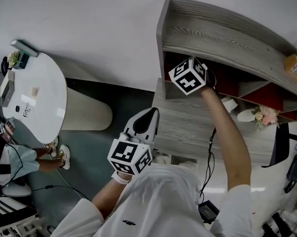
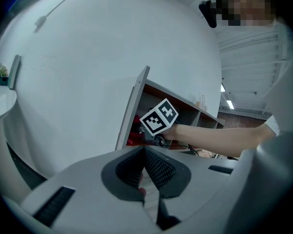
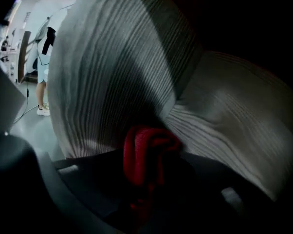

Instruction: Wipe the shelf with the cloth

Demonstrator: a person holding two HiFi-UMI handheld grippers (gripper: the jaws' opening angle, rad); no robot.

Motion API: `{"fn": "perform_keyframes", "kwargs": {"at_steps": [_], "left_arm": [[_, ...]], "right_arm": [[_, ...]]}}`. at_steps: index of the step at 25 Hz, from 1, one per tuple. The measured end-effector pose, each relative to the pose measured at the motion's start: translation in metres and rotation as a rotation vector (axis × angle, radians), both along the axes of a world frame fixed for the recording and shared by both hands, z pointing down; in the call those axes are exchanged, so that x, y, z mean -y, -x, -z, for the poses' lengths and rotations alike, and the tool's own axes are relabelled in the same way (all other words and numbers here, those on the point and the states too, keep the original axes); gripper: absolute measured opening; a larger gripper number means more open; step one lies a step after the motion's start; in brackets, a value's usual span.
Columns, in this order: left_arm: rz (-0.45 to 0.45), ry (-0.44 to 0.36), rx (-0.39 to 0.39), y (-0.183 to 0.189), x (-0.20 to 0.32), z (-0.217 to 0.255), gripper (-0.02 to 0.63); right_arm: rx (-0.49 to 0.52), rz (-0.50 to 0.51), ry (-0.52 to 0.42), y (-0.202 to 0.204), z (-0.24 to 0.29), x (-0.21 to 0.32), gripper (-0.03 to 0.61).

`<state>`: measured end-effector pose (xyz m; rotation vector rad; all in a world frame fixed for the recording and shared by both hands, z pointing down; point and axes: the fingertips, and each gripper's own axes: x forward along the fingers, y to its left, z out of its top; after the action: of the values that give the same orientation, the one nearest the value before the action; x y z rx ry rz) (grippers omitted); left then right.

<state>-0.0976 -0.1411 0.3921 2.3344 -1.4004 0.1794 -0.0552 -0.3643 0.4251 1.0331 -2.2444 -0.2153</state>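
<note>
The grey wood-grain shelf (image 1: pixel 222 33) has a red back panel. My right gripper reaches into its upper left compartment; in the head view only its marker cube (image 1: pixel 188 76) shows, and the jaws are hidden inside. In the right gripper view my right gripper (image 3: pixel 151 172) is shut on a bunched red cloth (image 3: pixel 149 150), which is pressed into the corner where two shelf boards (image 3: pixel 112 72) meet. My left gripper (image 1: pixel 149 115) hangs in front of the shelf near my chest. It is shut and holds nothing; its pads (image 2: pixel 156 167) meet at the tips. The left gripper view shows the right marker cube (image 2: pixel 159 117) at the shelf (image 2: pixel 137 106).
A round white table (image 1: pixel 37 107) with small items stands at the left, with a seated person (image 1: pixel 10 159) beside it. White cups and a flower (image 1: pixel 262 115) sit on the shelf's lower board to the right. A black cable (image 1: pixel 210 157) hangs along my right arm.
</note>
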Motion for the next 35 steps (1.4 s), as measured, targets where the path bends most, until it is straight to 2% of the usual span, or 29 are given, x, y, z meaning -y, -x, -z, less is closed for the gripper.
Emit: {"fn": "perform_keyframes", "kwargs": {"at_steps": [3,9,15,22,28,32,35], "left_arm": [[0.0,-0.003,-0.002,-0.002,0.001,0.002,0.006],[-0.01,0.001,-0.006,-0.005,0.003,0.001,0.006],[-0.085,-0.009,-0.004,-0.034,0.001,0.003,0.006],[-0.152,-0.021,-0.005,-0.057,0.0,0.008,0.006],[-0.17,-0.026,-0.004,-0.061,0.0,0.011,0.006],[-0.175,-0.018,-0.005,-0.062,-0.003,0.009,0.006],[-0.17,-0.017,-0.007,-0.059,-0.003,0.009,0.006]], "right_arm": [[0.014,-0.062,0.024,-0.012,-0.002,0.007,0.071],[-0.019,-0.143,0.067,-0.055,-0.008,0.003,0.071],[-0.01,-0.259,0.086,-0.099,-0.012,-0.001,0.071],[0.103,-0.474,0.135,-0.16,-0.012,-0.007,0.072],[0.173,-0.673,0.131,-0.205,-0.016,-0.014,0.072],[0.282,-0.822,0.181,-0.228,-0.02,-0.017,0.072],[0.35,-0.889,0.199,-0.234,-0.019,-0.018,0.072]]}}
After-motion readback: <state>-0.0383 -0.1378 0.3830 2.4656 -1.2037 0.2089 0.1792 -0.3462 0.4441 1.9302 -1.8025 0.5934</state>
